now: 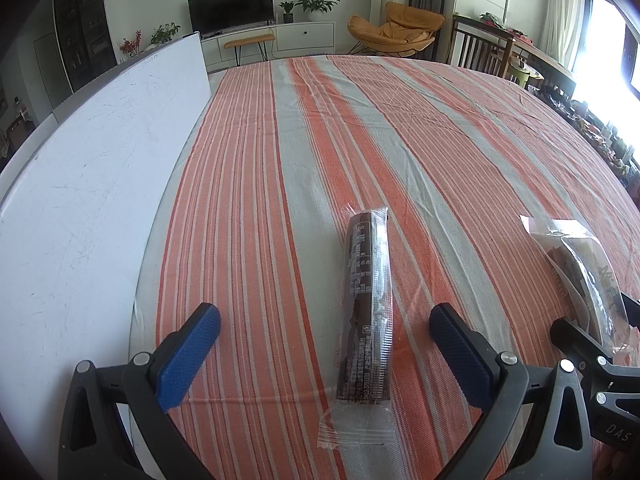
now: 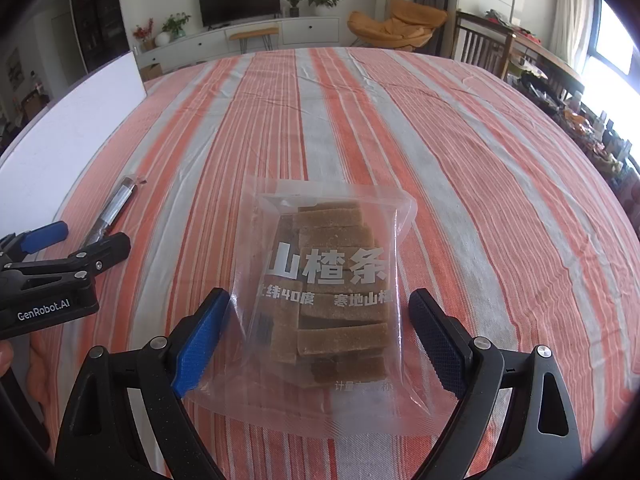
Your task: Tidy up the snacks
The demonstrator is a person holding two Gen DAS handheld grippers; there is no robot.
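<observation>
A long dark snack bar in clear wrap (image 1: 366, 312) lies on the striped tablecloth between the open fingers of my left gripper (image 1: 326, 320); the jaws stand wide and do not touch it. It also shows in the right wrist view (image 2: 116, 204). A clear bag of brown hawthorn strips (image 2: 332, 300) lies flat between the open fingers of my right gripper (image 2: 320, 312), untouched. The bag also shows at the right edge of the left wrist view (image 1: 584, 276), with the right gripper's black finger (image 1: 576, 336) beside it. The left gripper (image 2: 76, 236) shows at the left of the right wrist view.
An orange, white and grey striped cloth (image 1: 360, 128) covers the table. A white board (image 1: 92, 168) lies along the table's left side. Beyond the far edge are a TV cabinet, an orange chair (image 1: 396, 30) and wooden chairs (image 1: 480, 48).
</observation>
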